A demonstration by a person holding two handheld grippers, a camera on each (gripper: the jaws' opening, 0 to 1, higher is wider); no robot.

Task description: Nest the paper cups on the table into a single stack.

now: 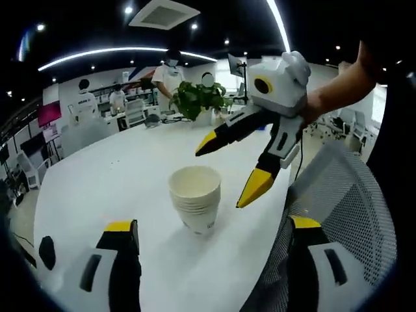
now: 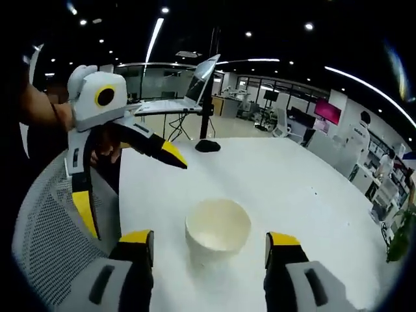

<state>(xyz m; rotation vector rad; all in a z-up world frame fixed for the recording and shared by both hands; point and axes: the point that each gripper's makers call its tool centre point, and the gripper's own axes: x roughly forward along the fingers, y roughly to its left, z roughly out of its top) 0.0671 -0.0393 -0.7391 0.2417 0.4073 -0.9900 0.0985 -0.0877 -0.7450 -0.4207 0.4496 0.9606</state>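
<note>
White paper cups, nested into one upright stack [image 1: 195, 198], are seen standing on the white surface [image 1: 104, 179]; this stack is taken as the landmark. In the left gripper view, the left hand-held gripper [image 1: 214, 237] is held short of the stack, its yellow-tipped jaws spread wide to either side and touching nothing. Behind the stack, a potted plant [image 1: 198, 97] is placed at the far edge of the surface. Above and to the right of the stack, the right hand-held gripper [image 1: 225, 172] is held in the air, jaws apart and empty, with one tip just beside the stack's rim. A grey mesh chair back [image 1: 351, 195] is located to the right of the stack, at the surface's edge.

In the right gripper view, the left hand-held gripper [image 2: 133, 188] is seen to the left of the stack [image 2: 218, 233], jaws parted. The right hand-held gripper [image 2: 211, 250] is positioned with its jaws open either side of the stack, clear of it. Beyond the stack, a dark object [image 2: 208, 145] and a laptop [image 2: 185, 91] are seen.
</note>
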